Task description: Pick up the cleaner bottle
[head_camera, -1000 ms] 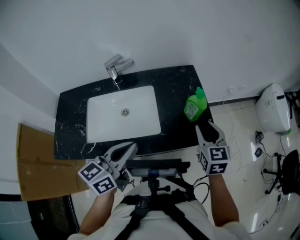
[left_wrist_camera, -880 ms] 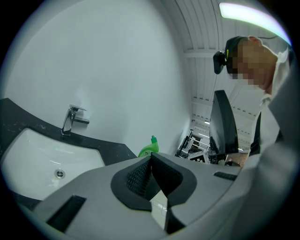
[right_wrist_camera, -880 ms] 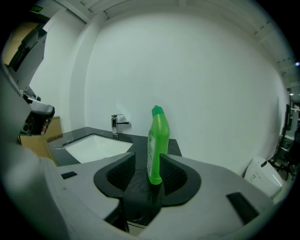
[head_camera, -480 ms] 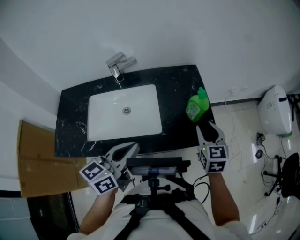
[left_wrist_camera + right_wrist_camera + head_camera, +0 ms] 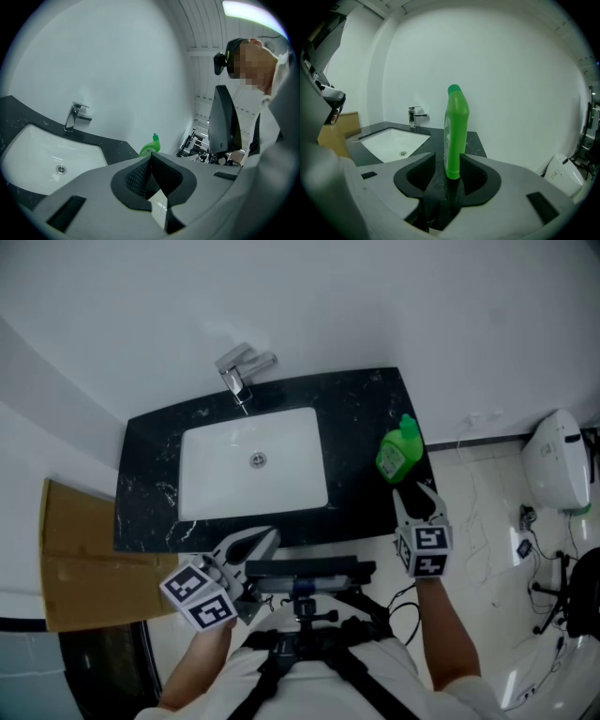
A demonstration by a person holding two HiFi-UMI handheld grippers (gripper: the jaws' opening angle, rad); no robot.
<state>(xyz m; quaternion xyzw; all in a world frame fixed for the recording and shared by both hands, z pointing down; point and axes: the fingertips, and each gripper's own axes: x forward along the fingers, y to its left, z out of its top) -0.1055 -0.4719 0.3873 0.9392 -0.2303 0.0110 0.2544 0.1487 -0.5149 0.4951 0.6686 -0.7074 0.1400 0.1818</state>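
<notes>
Surface: black speckled stone counter [image 5: 361, 418] holding a white rectangular basin [image 5: 253, 470], frame centre.
Bottle: green plastic cleaner bottle [image 5: 397, 452], upright, counter's right end.
Right gripper [image 5: 418, 495]: jaws spread, bottle before the gap, apparently untouched.
Left gripper [image 5: 253, 545]: jaws pressed together, empty, lower left.

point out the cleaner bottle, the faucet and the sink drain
cleaner bottle [image 5: 454, 136], right gripper view, middle of its green body
faucet [image 5: 240, 367], head view, top of its metal body
sink drain [image 5: 257, 459], head view, centre of the drain

The left gripper [image 5: 151, 160] has jaws together, empty; beyond, a green cleaner bottle [image 5: 150, 148] stands on the black counter [image 5: 110, 142]. A chrome faucet [image 5: 75, 116] overlooks the white basin [image 5: 33, 152].
</notes>
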